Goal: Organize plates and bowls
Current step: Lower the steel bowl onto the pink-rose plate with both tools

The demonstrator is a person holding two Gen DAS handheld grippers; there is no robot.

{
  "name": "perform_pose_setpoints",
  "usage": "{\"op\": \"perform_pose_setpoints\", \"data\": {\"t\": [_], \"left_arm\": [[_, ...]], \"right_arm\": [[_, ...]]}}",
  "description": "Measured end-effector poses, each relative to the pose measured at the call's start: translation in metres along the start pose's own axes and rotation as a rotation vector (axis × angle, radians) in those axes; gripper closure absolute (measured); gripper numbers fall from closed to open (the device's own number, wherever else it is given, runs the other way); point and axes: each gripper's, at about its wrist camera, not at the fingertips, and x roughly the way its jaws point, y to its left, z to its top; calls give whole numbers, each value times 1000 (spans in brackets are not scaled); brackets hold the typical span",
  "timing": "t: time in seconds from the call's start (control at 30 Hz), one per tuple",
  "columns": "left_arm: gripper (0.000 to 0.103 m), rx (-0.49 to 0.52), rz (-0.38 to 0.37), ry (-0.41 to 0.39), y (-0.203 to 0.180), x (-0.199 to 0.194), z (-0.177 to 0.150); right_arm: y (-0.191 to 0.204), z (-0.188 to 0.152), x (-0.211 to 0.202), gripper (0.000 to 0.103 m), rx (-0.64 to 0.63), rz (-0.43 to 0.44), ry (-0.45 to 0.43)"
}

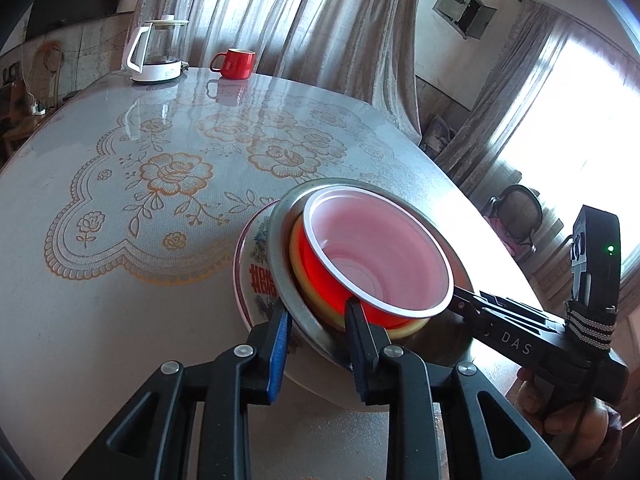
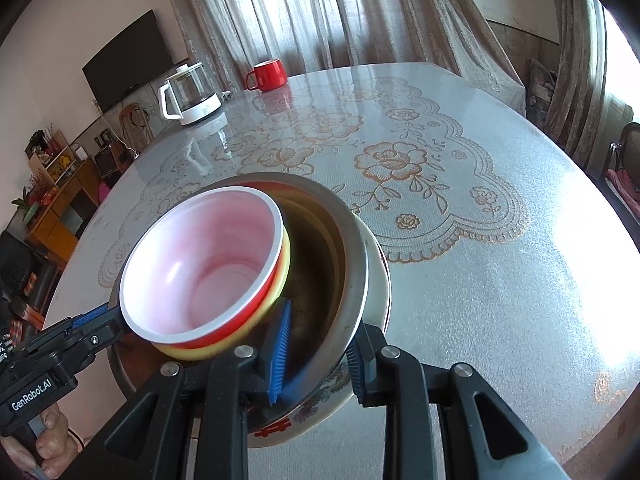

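Nesting looks nearly finished: the red bowl (image 1: 376, 264) sits in a yellow bowl (image 2: 224, 350), inside the steel basin (image 1: 296, 300), atop the patterned plate (image 1: 256, 268) on my table (image 1: 120, 280). My left gripper (image 1: 318, 344) and right gripper (image 2: 318, 360) each straddle the basin rim, half-open; whether they're pinching, I can't tell.

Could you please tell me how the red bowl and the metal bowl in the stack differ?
The red bowl is smaller and sits tilted inside the metal bowl, which is wider and holds it. The red bowl is red outside and pale pink-white inside; the metal bowl is dull grey with a dark interior. A yellow bowl lies between them. Both are round, stacked on the floral plate, and straddled at the rim by both grippers.
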Motion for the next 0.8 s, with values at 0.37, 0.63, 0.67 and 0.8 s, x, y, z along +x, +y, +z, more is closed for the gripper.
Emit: {"op": "perform_pose_setpoints", "data": {"t": [0.37,0.63,0.67,0.8], "left_arm": [[74,17,8,-14,-1,-2,-3],[72,24,37,-35,-3,-7,-6],[72,25,37,-36,-4,-8,-6],[70,30,46,-48,-5,-12,-8]], "right_arm": [[2,-4,-5,74,-10,-14,-11],[6,-5,-8,72,-26,-53,-26],[6,-5,-9,72,-26,-51,-27],[6,-6,-10,70,-19,-49,-29]]}}
